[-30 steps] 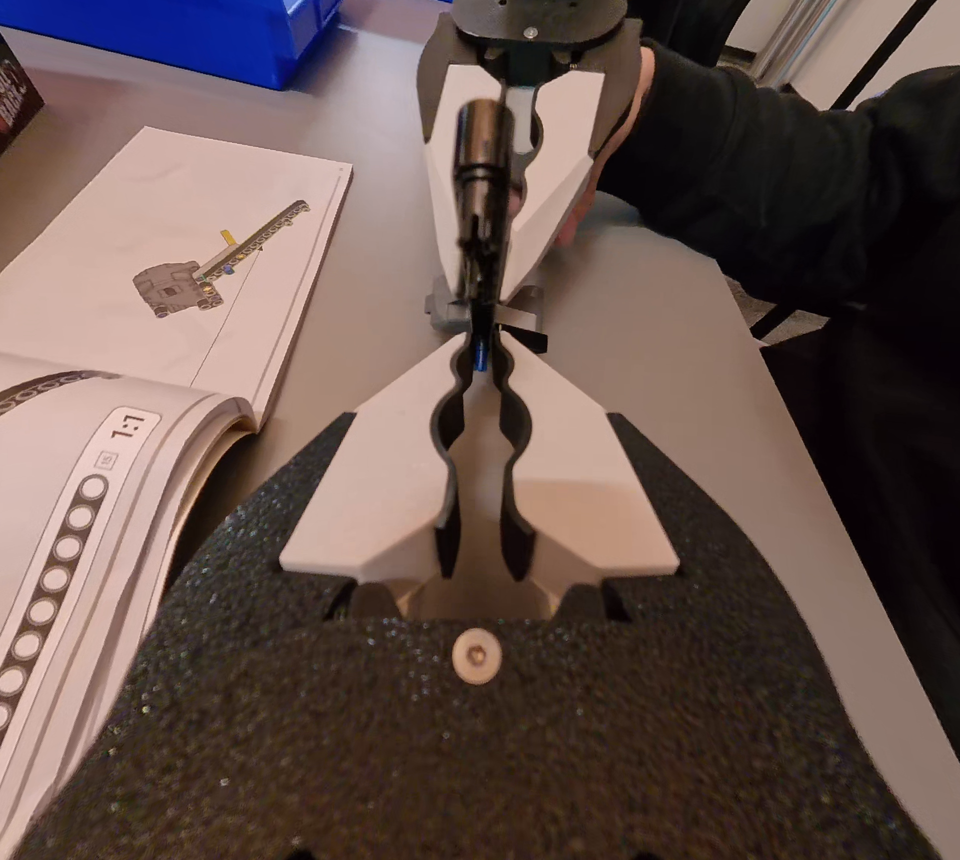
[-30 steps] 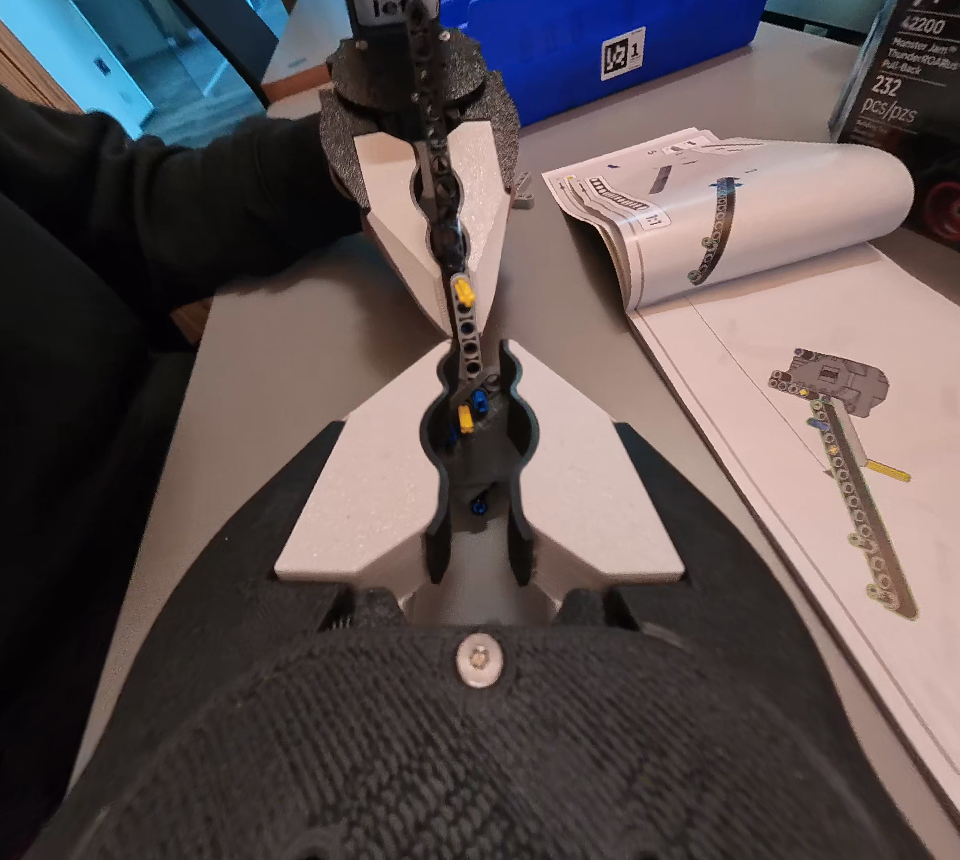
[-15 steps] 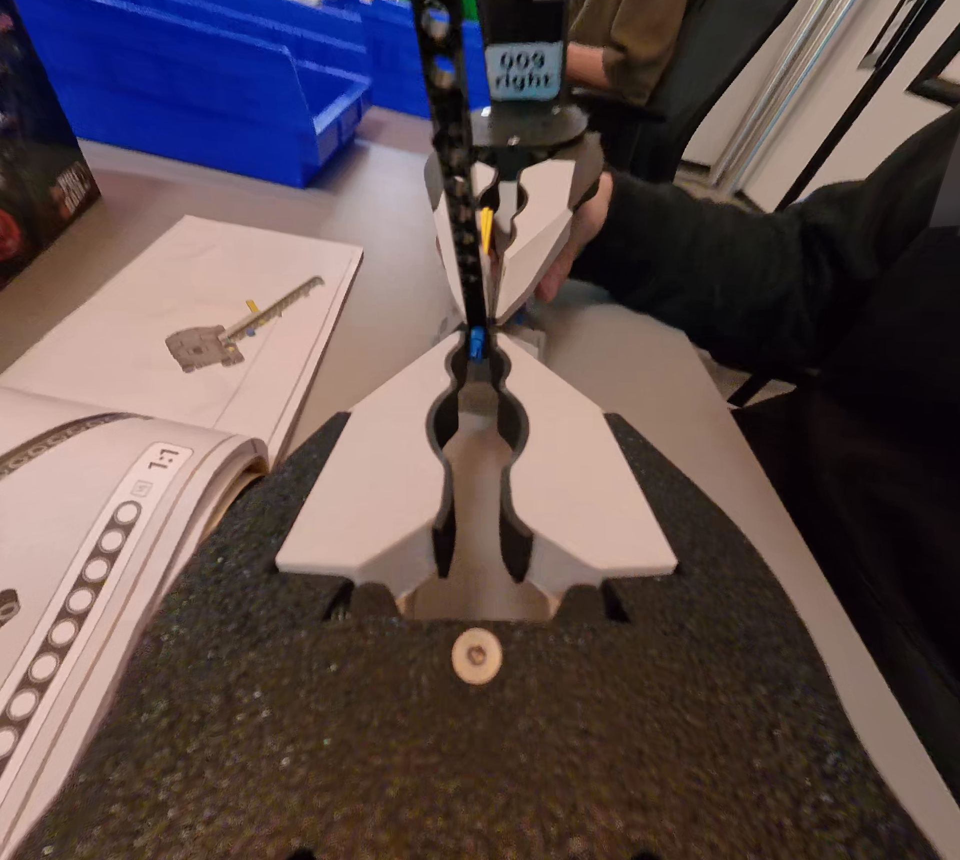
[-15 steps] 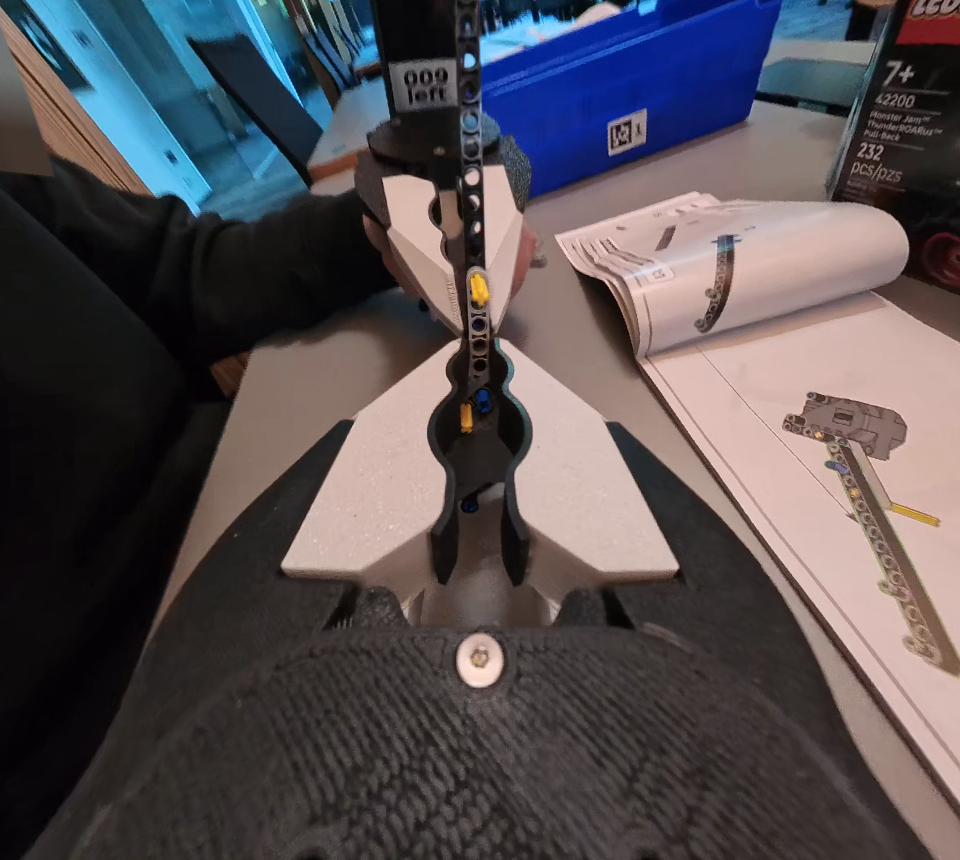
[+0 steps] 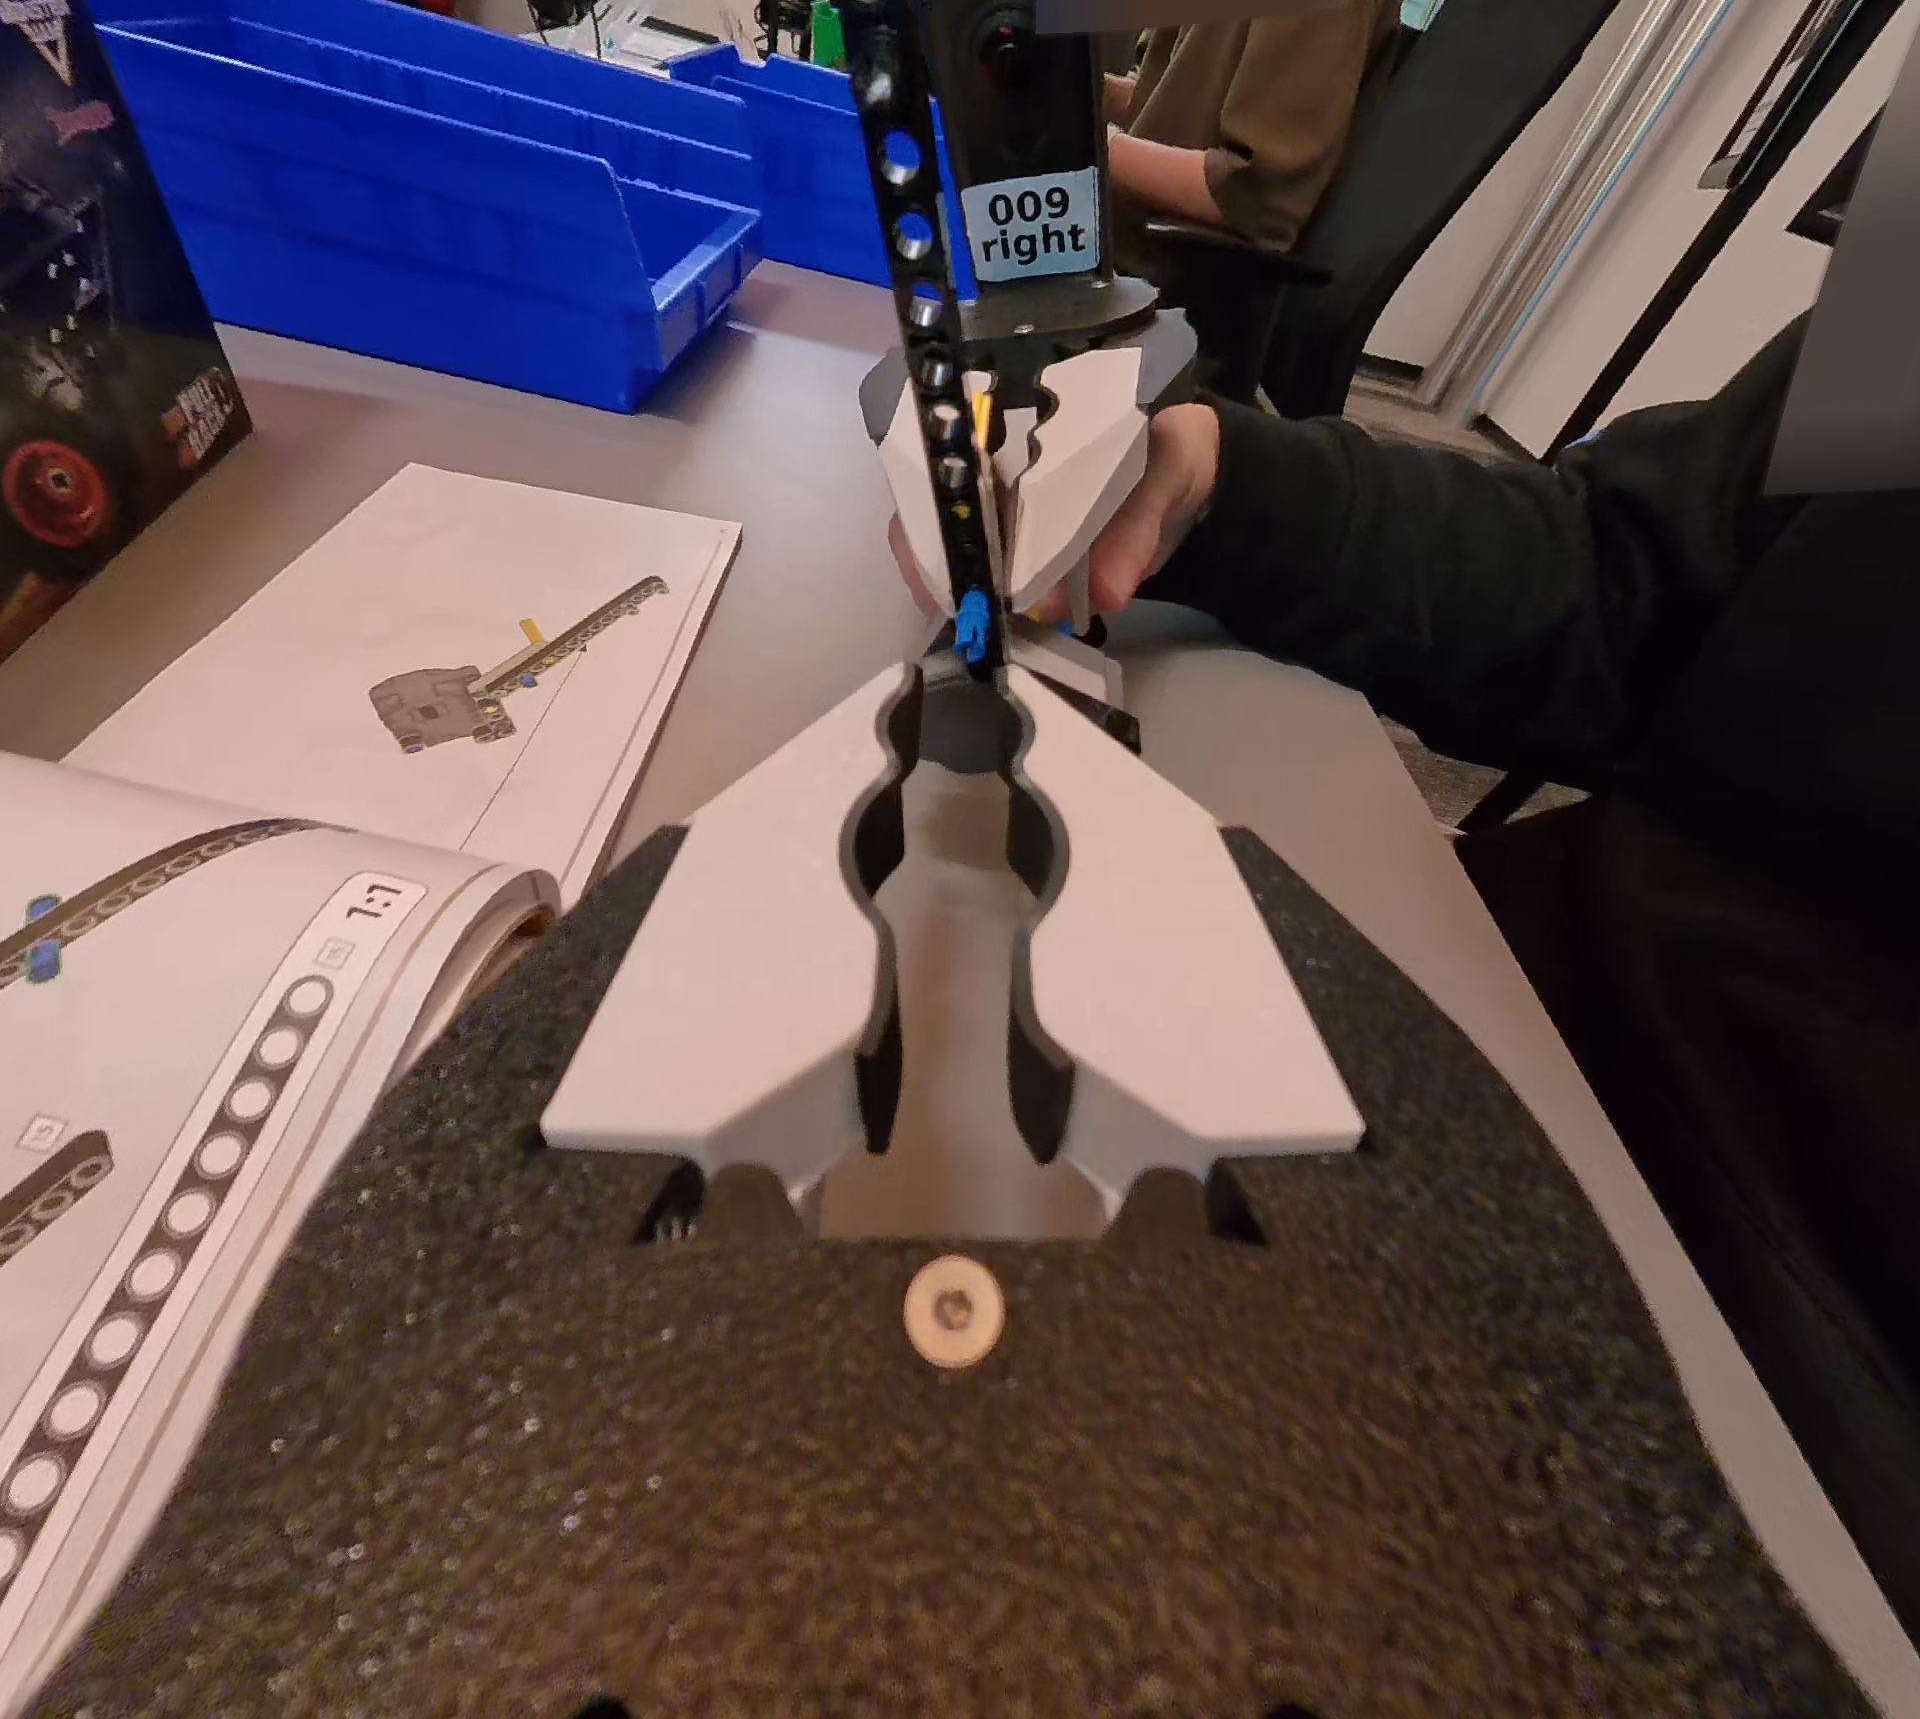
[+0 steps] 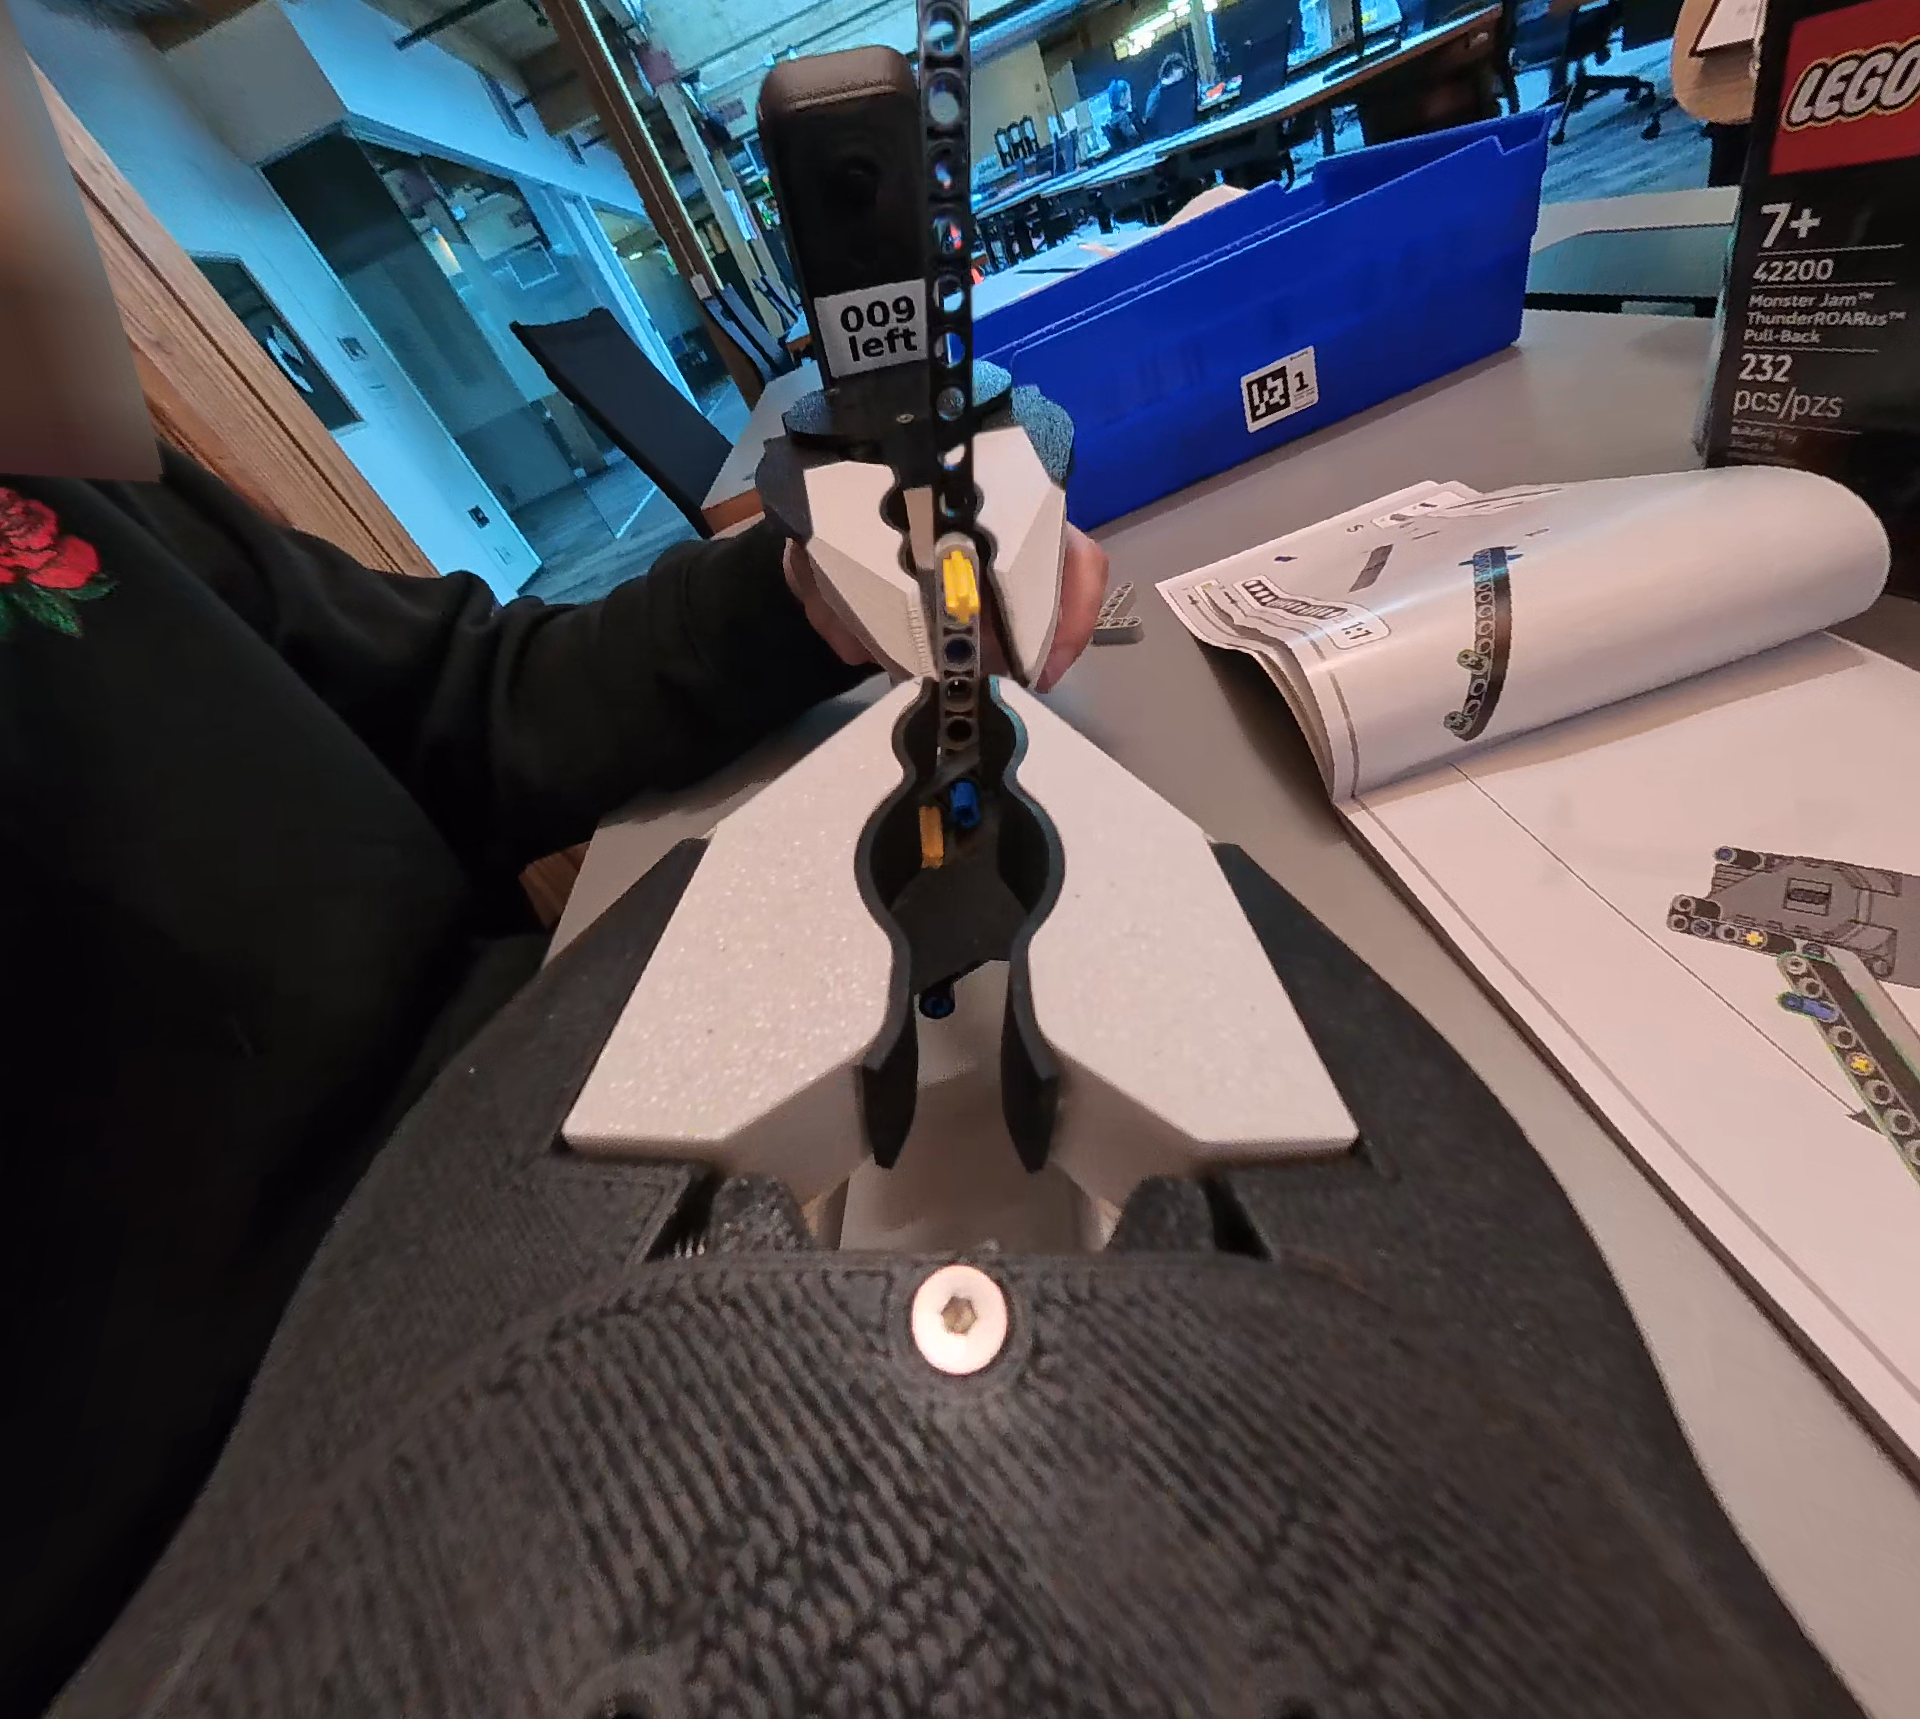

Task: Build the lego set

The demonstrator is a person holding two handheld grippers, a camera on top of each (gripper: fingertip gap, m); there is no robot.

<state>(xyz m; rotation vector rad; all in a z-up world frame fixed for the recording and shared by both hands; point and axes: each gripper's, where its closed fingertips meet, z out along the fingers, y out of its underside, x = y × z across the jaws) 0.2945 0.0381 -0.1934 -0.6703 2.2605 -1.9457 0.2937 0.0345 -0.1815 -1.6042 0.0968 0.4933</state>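
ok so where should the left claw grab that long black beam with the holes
Probably the beam's bare middle stretch, above the yellow pin, coming in level from the left claw's own side. The beam stands upright, and its foot is crowded by pins and the right claw.

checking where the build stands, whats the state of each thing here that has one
left gripper: shut on the long black beam's lower end
right gripper: shut on the assembly base
long black beam: upright, joined to the base
yellow pin: pushed into the beam
blue pin: seated low in the beam
instruction booklet: open, pages curled over
blue bin: open-topped; contents not visible
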